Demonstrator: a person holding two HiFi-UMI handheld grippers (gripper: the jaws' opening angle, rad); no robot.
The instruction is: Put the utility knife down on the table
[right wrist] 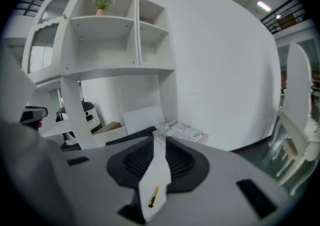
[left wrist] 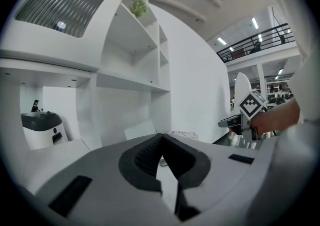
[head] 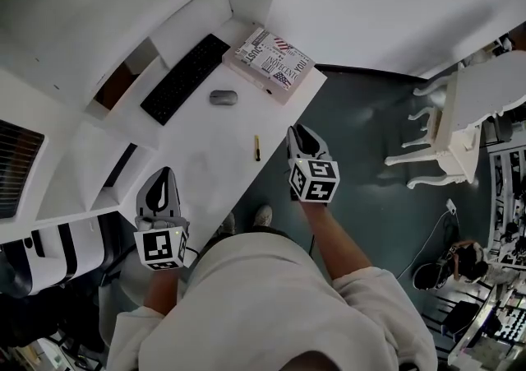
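Observation:
The utility knife [head: 256, 147], slim with a yellow and black body, lies flat on the white table [head: 205, 176] near its right edge. My right gripper [head: 301, 136] hovers above the floor just right of the knife, apart from it, jaws open with nothing between them. In the right gripper view the knife [right wrist: 153, 196] shows through the gap of the right gripper [right wrist: 155, 143], far below. My left gripper [head: 163, 185] hangs over the table's near left part, shut and empty; in its own view the left gripper [left wrist: 161, 139] has its tips meeting.
A black keyboard [head: 185, 77], a grey mouse [head: 223, 97] and a printed book [head: 274, 61] lie farther up the table. White shelves [right wrist: 120, 34] rise behind it. A white chair [head: 460, 127] stands on the dark floor to the right.

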